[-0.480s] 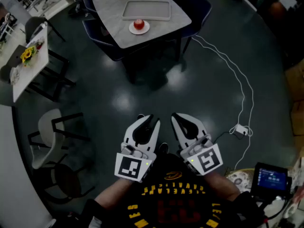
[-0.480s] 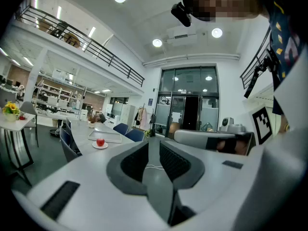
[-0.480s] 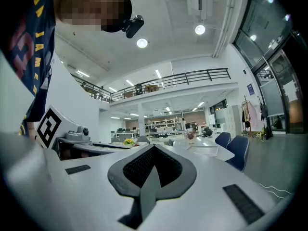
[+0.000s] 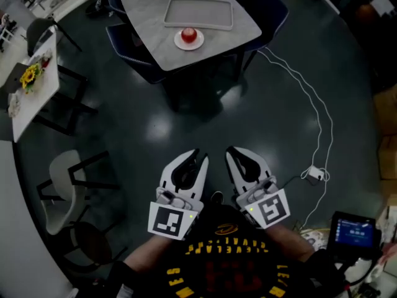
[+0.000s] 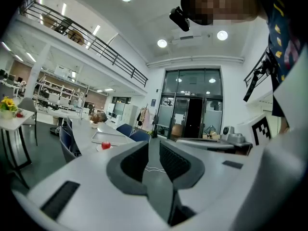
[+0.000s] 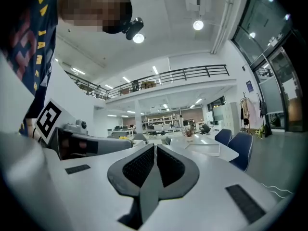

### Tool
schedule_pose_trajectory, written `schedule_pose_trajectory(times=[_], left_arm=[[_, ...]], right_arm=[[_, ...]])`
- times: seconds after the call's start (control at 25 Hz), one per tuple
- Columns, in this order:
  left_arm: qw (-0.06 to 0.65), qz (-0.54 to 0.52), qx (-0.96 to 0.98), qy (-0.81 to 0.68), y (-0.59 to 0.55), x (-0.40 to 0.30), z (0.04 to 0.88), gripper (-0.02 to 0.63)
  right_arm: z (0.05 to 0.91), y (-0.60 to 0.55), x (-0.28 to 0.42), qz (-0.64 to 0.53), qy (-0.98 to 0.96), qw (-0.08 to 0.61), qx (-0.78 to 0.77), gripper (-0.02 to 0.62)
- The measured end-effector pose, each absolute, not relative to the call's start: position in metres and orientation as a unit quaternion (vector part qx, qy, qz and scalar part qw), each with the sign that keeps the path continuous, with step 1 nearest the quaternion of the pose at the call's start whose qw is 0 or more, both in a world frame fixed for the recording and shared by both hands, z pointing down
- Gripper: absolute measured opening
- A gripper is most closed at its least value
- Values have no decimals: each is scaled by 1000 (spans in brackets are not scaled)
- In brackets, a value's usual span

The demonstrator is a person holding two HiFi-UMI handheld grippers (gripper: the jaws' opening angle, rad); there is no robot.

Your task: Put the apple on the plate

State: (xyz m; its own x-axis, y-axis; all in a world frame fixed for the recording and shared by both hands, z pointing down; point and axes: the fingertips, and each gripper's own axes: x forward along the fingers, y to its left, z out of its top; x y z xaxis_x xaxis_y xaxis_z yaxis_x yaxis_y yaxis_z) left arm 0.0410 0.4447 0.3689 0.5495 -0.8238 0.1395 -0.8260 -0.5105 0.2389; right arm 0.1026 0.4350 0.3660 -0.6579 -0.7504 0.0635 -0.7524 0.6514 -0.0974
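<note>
Dark shirt [image 4: 231, 267], behind both sets of jaws: arched yellow lettering, upside down in head view; middle seems to read "LEVELAN", ends unclear; large red figures beneath, too dim to read; marker cubes on left gripper [image 4: 198, 157] and right gripper [image 4: 238, 153], behind jaws: black-white code squares, no letters; lit screen [image 4: 355, 231], right of right jaws: print too small.

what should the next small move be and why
Probably just hold off: the apple already sits on the plate on the far table, and the left hand-held gripper and right hand-held gripper are empty, near the person's body.
</note>
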Motion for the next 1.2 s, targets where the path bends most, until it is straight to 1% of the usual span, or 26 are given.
schedule_pose_trajectory(times=[0.28, 0.6, 0.88, 1.2], left_arm=[[140, -2, 873, -467, 369, 2, 365, 75], [152, -11, 872, -465, 328, -41, 365, 75], [153, -27, 877, -456, 312, -46, 362, 75], [142, -33, 876, -460, 280, -49, 351, 75]], right_arm=[[367, 359, 68, 55, -903, 22, 425, 9], [362, 318, 32, 46, -904, 37, 424, 9], [355, 295, 28, 36, -901, 40, 429, 9], [348, 258, 24, 45, -905, 23, 423, 9]])
